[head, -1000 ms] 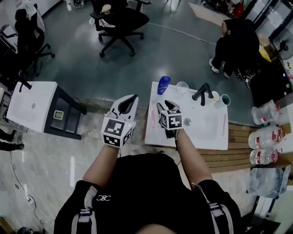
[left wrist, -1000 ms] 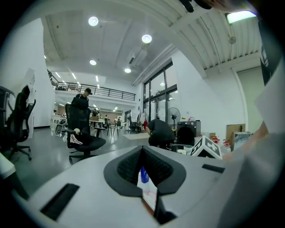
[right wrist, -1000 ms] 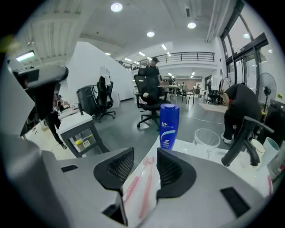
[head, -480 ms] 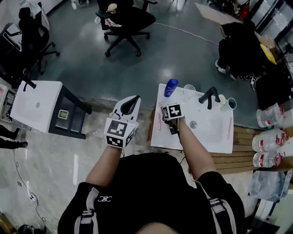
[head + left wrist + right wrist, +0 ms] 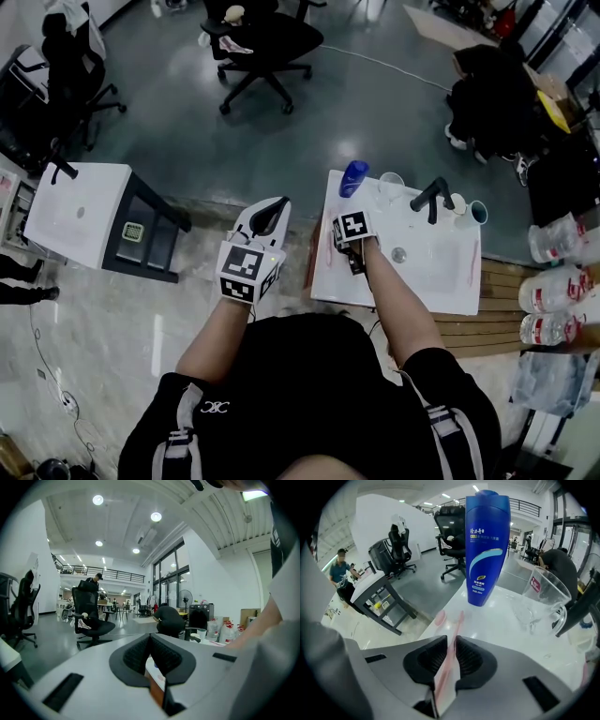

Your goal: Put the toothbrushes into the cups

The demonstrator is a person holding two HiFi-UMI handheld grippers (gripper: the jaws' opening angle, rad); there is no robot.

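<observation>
Right gripper (image 5: 451, 641), lowered to the sink counter (image 5: 506, 620), has just been closing its jaws and now pinches the pink toothbrush (image 5: 457, 625) to carry it to a cup; left gripper (image 5: 150, 639) idles, jaws together.

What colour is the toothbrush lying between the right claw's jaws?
Pink. The toothbrush shows best in the right gripper view.

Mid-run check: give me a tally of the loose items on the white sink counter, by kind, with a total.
Toothbrushes, both pink: 2
Cups, one clear, one white, one teal: 3
Bottles, blue: 1
Total: 6
</observation>
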